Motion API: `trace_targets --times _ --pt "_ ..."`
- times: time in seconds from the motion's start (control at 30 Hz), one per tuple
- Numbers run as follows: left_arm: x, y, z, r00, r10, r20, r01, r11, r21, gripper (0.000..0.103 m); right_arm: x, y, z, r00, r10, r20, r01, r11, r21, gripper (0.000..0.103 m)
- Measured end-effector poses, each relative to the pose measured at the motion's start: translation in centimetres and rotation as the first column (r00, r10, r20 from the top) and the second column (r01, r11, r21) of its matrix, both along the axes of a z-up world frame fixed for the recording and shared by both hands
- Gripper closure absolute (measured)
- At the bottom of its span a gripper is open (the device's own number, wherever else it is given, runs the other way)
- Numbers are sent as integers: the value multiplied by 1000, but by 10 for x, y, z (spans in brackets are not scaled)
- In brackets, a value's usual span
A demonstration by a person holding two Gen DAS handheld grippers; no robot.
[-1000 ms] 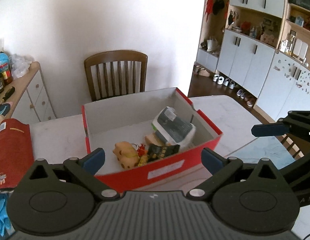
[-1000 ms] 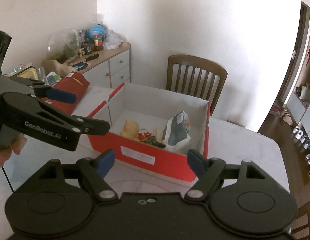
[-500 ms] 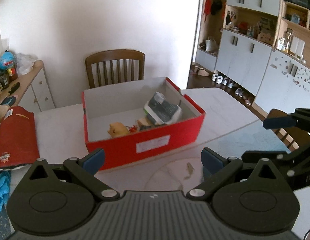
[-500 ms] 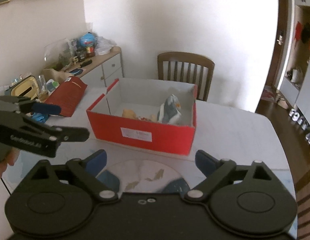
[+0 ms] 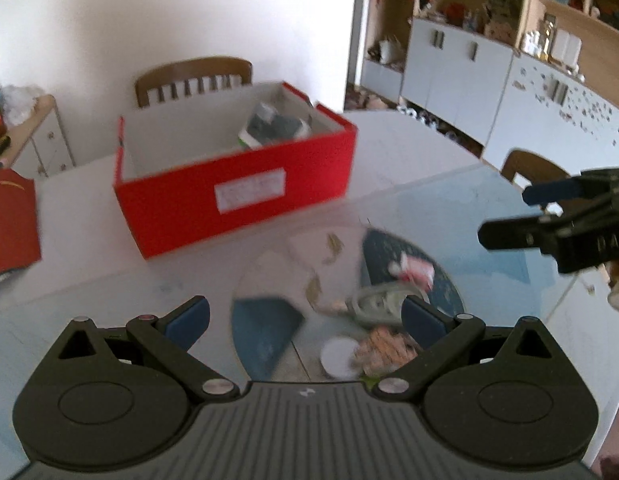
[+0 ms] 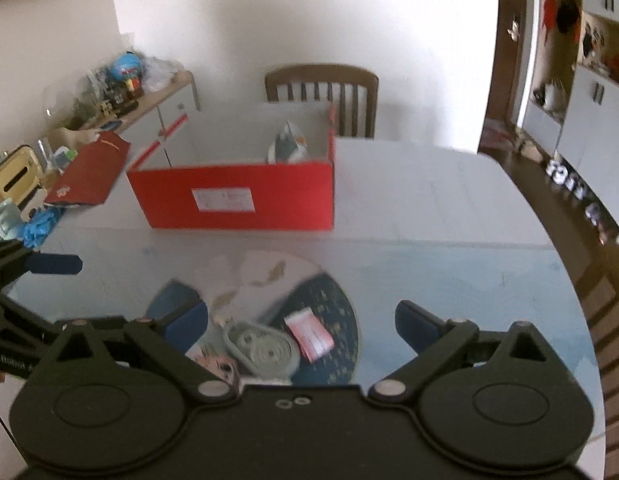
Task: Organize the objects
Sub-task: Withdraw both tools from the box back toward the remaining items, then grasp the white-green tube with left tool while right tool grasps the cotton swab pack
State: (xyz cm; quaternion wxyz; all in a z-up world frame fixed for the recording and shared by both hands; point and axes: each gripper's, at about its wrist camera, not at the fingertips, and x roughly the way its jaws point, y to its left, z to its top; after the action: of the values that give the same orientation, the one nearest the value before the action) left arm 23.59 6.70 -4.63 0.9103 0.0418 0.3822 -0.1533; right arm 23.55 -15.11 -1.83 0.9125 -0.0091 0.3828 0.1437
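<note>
An open red box (image 5: 237, 184) stands on the white table, with a grey and white pouch (image 5: 273, 128) leaning inside. Nearer, a round blue and white mat (image 6: 333, 300) carries small things: a coiled grey cable (image 6: 263, 346), a pink and white packet (image 6: 309, 334), a white round lid (image 5: 337, 358) and a pink patterned item (image 5: 383, 350). My left gripper (image 5: 305, 316) hangs open above the mat with nothing between its fingers. My right gripper (image 6: 303, 320) hovers over the cable and packet; its jaws are opening and touch nothing.
A red flat lid (image 6: 89, 172) and blue gloves (image 6: 39, 224) lie left of the box. A wooden chair (image 6: 321, 92) stands behind it, a cluttered sideboard (image 6: 149, 96) at far left. The table's rounded edge (image 6: 565, 264) runs along the right, with another chair (image 5: 529, 168) beyond.
Both grippers have drawn back from the box and sunk toward the near table, bringing the mat and its small things into view. The right jaws have widened.
</note>
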Motion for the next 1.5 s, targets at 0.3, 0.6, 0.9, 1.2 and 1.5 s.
trace_targets --times 0.3,0.6,0.9,1.2,1.5 --pt "-14 -20 -46 997 -15 -76 18 999 37 0 -11 -2 -40 995 -22 -93 18 999 -44 3" --pt "-8 -39 -67 989 82 -123 -77 996 45 0 -11 -6 -66 987 -24 -161 11 997 -80 7" --pt "2 -48 -82 979 132 -153 -124 990 65 0 -10 -11 -73 983 -21 -184 6 996 -84 7" --pt "-7 -46 -95 978 58 -199 -36 993 116 0 -10 -5 -73 983 36 -181 -50 996 -72 7" --pt "-25 -11 -94 976 28 -217 -2 993 120 0 -12 13 -88 972 95 -215 -117 989 -93 9"
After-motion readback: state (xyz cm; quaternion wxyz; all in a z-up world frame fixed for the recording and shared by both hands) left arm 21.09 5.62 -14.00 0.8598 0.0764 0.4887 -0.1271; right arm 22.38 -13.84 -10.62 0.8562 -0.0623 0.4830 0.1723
